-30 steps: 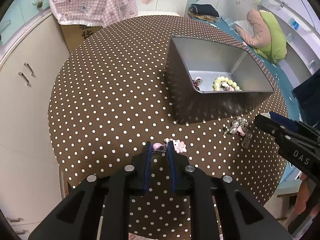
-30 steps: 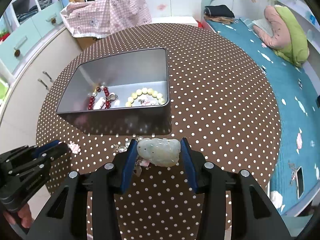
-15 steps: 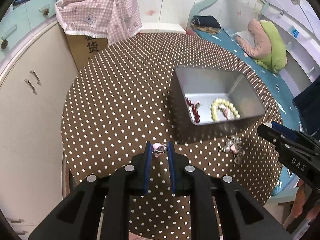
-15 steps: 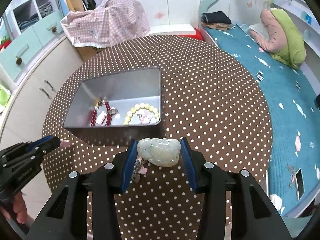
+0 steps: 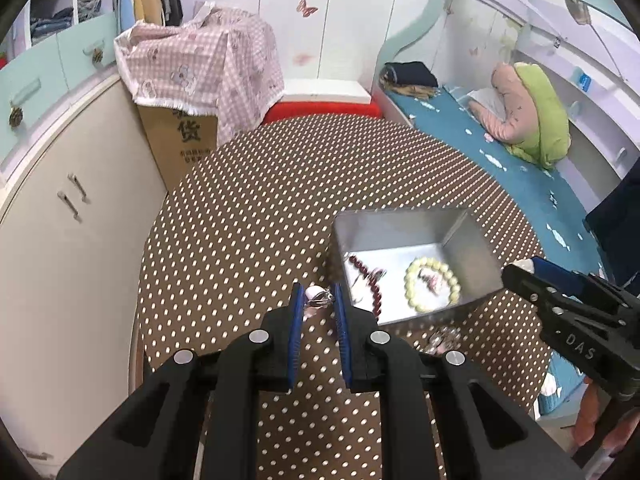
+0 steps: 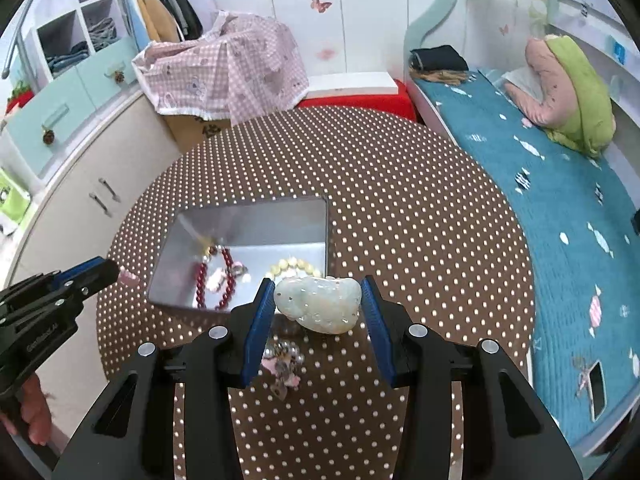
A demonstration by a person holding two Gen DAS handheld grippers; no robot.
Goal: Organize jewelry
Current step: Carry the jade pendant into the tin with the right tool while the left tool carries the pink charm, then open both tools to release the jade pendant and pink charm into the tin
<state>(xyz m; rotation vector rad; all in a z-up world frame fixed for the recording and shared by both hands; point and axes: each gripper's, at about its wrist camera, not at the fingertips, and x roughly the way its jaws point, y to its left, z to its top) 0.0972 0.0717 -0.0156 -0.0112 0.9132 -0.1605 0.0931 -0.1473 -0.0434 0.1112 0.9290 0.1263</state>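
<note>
A grey metal box [image 5: 472, 252] [image 6: 248, 216] stands on the round dotted table. Inside lie a red bead bracelet [image 5: 362, 268] [image 6: 202, 284] and a cream bead bracelet [image 5: 432, 284] [image 6: 292, 266]. My left gripper [image 5: 318, 300] is shut on a small pink charm with a metal clasp [image 5: 316, 296], held in the air left of the box. My right gripper [image 6: 318, 304] is shut on a pale green jade pendant [image 6: 318, 304], held above the box's near edge. A pink and silver charm cluster [image 6: 282, 360] [image 5: 442, 338] lies on the table below the pendant.
The brown dotted tablecloth [image 5: 256, 216] [image 6: 420, 216] covers the round table. Cream cabinets [image 5: 60, 240] stand to the left, a cardboard box under a pink checked cloth [image 5: 200, 68] behind, and a teal bed [image 6: 560, 200] to the right.
Both grippers have risen with their pieces, so the table and box look farther below. The pink charm has come up off the cloth. The box's contents show more fully.
</note>
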